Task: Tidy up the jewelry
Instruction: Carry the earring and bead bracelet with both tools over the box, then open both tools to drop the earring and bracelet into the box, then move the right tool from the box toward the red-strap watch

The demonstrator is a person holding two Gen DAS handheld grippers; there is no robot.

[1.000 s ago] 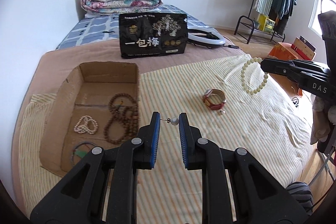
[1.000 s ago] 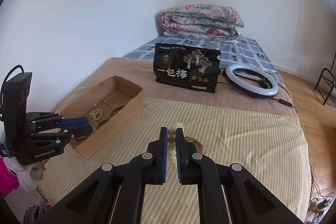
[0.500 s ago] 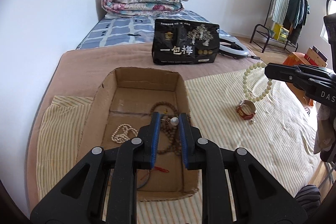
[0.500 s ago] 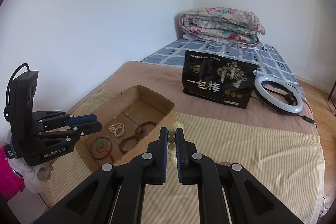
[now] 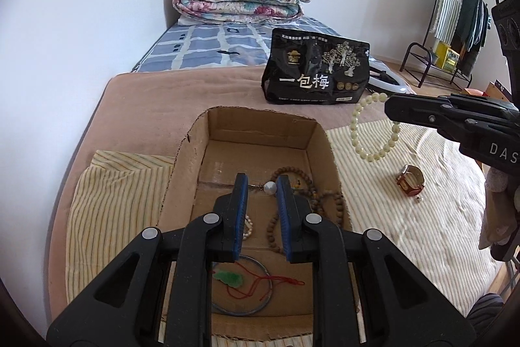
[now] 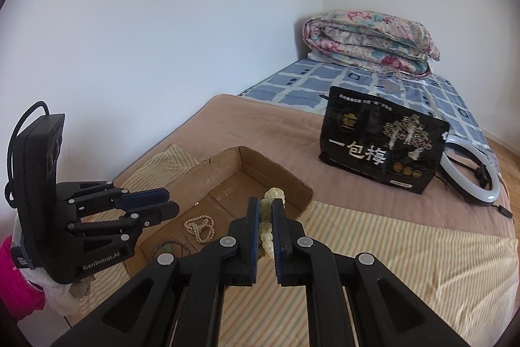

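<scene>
Left gripper [image 5: 261, 187]: clamped on a small white pearl earring on a thin metal pin [image 5: 268, 187], right above the open brown cardboard box [image 5: 260, 127].
Box contents: green jade pendant on red cord [image 5: 229, 278] nearest, brown wooden bead strand [image 5: 305, 181] at 1 o'clock.
Right gripper [image 6: 266, 207]: pinching a cream bead bracelet [image 5: 373, 132], which dangles over the box's right rim.
Bed [image 5: 406, 217]: red-strapped watch [image 5: 410, 181] at 3 o'clock of the box.
Far: black snack bag [image 5: 317, 72].

The left tool [image 5: 262, 186] is hiding part of the white pearl strand [image 5: 247, 226]; the cardboard box's [image 5: 260, 126] six o'clock edge is lying behind its arms.
</scene>
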